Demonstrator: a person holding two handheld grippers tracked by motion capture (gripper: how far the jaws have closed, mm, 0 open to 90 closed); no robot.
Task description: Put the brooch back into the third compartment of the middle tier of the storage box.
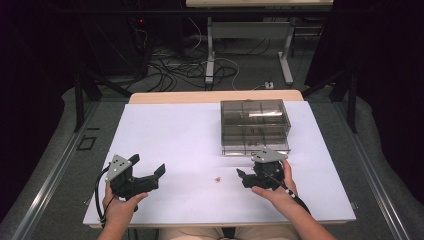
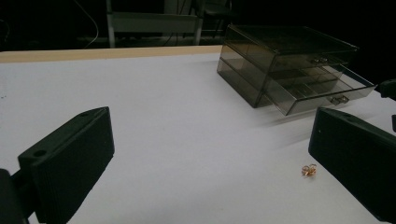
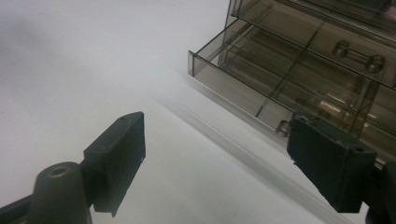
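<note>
High view shows a person at a white table (image 1: 165,130) with a two-jaw tool in each hand, a smoky see-through drawer box (image 1: 255,126) at the far right and a tiny copper-coloured trinket (image 1: 217,179) lying on the bare tabletop between the hands. The lower drawer (image 2: 322,93) of the box is pulled partly out, its small handle facing the person. The right gripper (image 1: 245,179) sits just in front of that drawer, jaws apart with nothing between them; its own camera looks past the black jaws at the open drawer's front corner. The left gripper (image 1: 159,172) rests near the left edge, jaws spread wide and empty, and its view catches the trinket (image 2: 308,169) close to the inner face of one jaw, though not touching. The step in hand looks like the pick-up of the trinket, with the drawer ready to take it. What the trinket is cannot be told at this size; it may be a ring or an earring. The next move calls for bringing a gripper down over it, closing low against the tabletop, then carrying it to a drawer compartment.
</note>
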